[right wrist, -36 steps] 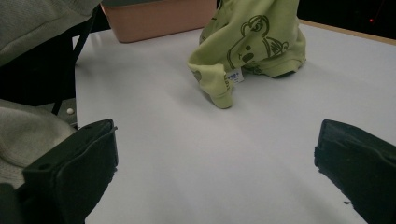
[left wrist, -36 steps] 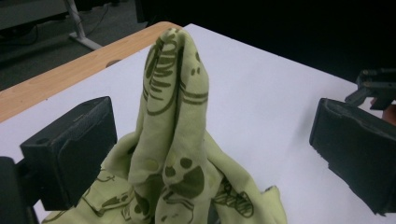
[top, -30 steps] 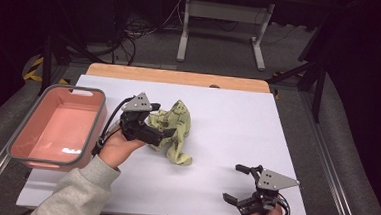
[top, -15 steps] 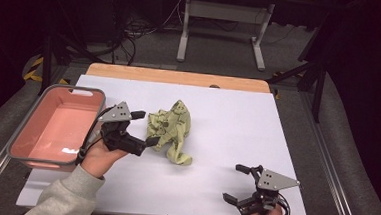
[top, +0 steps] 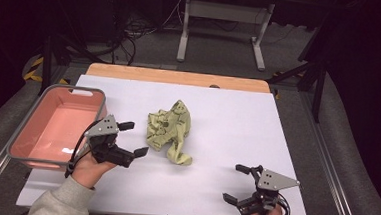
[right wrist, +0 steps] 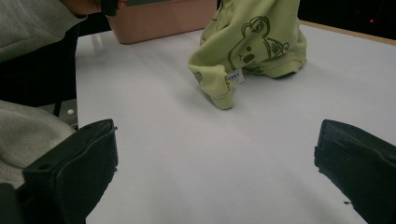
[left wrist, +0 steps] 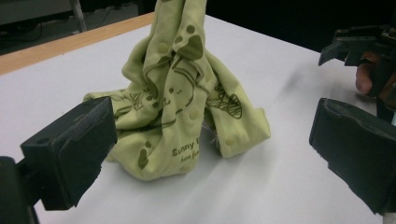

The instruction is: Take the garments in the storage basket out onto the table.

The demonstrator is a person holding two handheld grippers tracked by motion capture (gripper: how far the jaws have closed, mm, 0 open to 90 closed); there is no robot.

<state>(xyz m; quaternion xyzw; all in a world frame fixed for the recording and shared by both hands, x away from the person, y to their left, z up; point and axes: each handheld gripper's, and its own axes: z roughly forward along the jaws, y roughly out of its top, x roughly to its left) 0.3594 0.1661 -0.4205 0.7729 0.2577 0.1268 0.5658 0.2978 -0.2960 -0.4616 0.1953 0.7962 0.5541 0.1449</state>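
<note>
One crumpled garment (top: 170, 131) of soft yellow-green cloth, printed with dark animal drawings and dots, lies bunched in a peaked heap on the white table (top: 228, 120), just ahead of the left gripper (top: 132, 138) and apart from its jaw tips. That gripper's two black blocky jaws stand wide apart and hold nothing; in the left gripper view the cloth sits between them but farther off. One pink plastic bin (top: 57, 127) with a grey rim stands right behind and beside the left gripper, at the table's edge. The right gripper (top: 238, 183), well off from the garment near the table's near edge, is also spread wide and empty. Bare white surface lies open between the two grippers.
</note>
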